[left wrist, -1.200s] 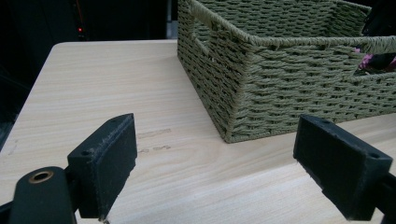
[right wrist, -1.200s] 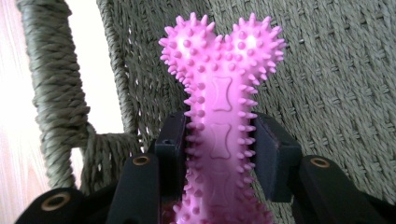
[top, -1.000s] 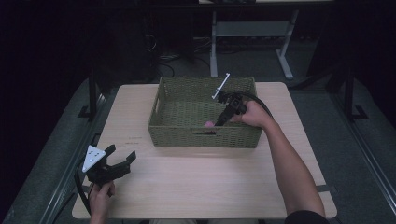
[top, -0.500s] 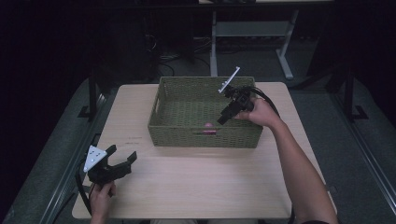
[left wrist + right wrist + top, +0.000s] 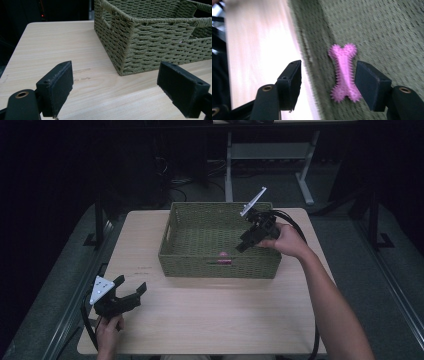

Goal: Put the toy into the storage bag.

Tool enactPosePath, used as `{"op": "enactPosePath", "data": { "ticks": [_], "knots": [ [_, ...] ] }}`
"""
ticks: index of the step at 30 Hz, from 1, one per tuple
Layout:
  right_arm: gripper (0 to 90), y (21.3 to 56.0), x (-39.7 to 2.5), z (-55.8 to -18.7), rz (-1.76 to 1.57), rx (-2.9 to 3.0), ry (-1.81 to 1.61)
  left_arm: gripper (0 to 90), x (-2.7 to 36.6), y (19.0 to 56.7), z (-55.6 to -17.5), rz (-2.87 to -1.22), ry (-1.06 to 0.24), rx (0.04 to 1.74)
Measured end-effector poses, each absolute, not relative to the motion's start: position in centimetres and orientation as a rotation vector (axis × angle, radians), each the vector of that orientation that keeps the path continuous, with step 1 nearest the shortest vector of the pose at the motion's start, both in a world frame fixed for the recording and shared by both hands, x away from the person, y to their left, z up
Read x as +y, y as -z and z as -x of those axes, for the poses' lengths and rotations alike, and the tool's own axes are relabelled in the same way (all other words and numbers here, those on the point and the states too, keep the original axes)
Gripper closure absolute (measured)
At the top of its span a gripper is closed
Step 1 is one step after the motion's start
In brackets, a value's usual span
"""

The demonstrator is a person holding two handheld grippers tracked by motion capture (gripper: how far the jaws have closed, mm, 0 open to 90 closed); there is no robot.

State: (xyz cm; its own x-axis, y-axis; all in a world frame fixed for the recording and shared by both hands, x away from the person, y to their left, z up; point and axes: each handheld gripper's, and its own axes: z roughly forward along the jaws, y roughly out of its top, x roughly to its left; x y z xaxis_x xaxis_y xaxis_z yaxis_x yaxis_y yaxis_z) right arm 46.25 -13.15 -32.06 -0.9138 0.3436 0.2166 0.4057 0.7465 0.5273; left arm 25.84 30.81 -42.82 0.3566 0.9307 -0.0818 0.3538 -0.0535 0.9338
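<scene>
High view, right tongs (image 5: 243, 244): you hold them over the right of the frame's centre, tilted down into the green woven basket (image 5: 172, 232), jaws apart with nothing between them.
High view, bone toy (image 5: 223, 255): a pink spot inside the basket against its near wall, lower left of your right tongs.
High view, left tongs (image 5: 131, 290): lower left of the frame over the bare tabletop (image 5: 210, 315), jaws wide, well apart from the basket.
Left gripper view: your left tongs (image 5: 115, 91) gape wide at the bottom; the basket's corner (image 5: 125, 45) stands in the upper right.
Right gripper view: your right tongs (image 5: 328, 86) stand wide; the pink spiky bone toy (image 5: 343, 71) lies on the basket floor, just left of the right-hand jaw, beside the blurred wall.
</scene>
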Motion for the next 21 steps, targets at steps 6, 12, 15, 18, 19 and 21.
{"op": "enactPosePath", "data": {
  "ticks": [6,12,15,18,19,21],
  "knots": [
    [37.2,31.5,-13.7,-44.8,0.606,-2.842,0.907,13.0,30.9,42.8,-25.8,-1.615,-0.717,1.176],
    [34.6,31.1,-14.4,-43.6,0.616,-2.844,0.934,13.0,31.0,42.8,-25.8,-1.615,-0.718,1.175],
    [33.7,31.2,-14.8,-43.2,0.633,-2.835,0.949,13.0,31.0,42.8,-25.9,-1.608,-0.715,1.177],
    [33.0,31.3,-15.1,-42.8,0.643,-2.833,0.965,13.0,31.0,42.9,-25.9,-1.612,-0.714,1.177],
    [33.0,31.3,-15.3,-42.7,0.646,-2.831,0.967,13.0,31.0,42.9,-25.9,-1.615,-0.714,1.177],
    [32.3,31.6,-15.5,-42.6,0.657,-2.826,0.963,13.0,31.0,42.9,-25.9,-1.613,-0.712,1.183]
  ]
}}
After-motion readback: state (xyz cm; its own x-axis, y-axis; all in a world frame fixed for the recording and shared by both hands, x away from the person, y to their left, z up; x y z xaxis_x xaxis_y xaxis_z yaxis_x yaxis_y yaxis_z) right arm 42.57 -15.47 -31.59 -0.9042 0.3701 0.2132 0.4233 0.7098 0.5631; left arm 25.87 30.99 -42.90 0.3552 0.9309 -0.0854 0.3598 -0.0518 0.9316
